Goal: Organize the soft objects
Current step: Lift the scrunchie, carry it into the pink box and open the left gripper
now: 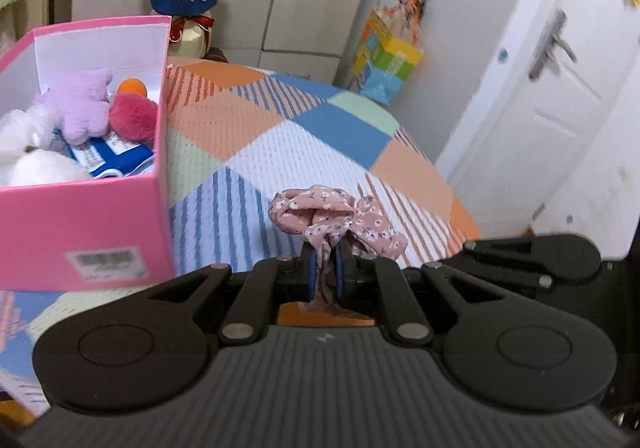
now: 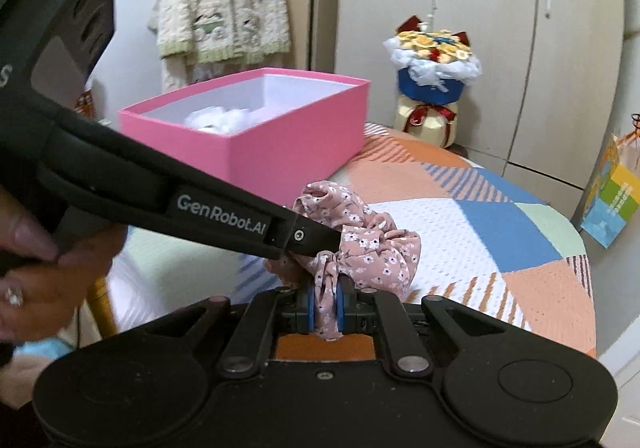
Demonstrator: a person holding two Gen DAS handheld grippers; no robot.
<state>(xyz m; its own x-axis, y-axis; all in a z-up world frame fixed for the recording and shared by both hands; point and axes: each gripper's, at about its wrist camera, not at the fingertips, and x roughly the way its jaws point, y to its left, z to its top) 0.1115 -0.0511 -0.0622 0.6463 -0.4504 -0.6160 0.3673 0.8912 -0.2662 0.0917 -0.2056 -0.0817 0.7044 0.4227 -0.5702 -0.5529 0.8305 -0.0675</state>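
A pink floral scrunchie [image 1: 336, 216] hangs above the patchwork bedspread [image 1: 280, 136], held by both grippers at once. My left gripper [image 1: 326, 268] is shut on a strand of it. In the right wrist view my right gripper [image 2: 326, 304] is shut on another part of the same scrunchie [image 2: 372, 244], and the left gripper [image 2: 330, 242] reaches in from the left and bites the fabric. The open pink box [image 1: 80, 216] stands at the left on the bed. It holds a purple plush [image 1: 80, 104], a red pompom [image 1: 132, 118] and white plush [image 1: 36, 160].
A flower bouquet [image 2: 432, 60] stands beyond the bed by the wardrobe [image 2: 500, 48]. A colourful paper bag [image 1: 384, 56] hangs by the white door [image 1: 560, 88]. A knitted cardigan [image 2: 220, 8] hangs behind the pink box [image 2: 280, 144]. A person's hand [image 2: 40, 276] grips the left tool.
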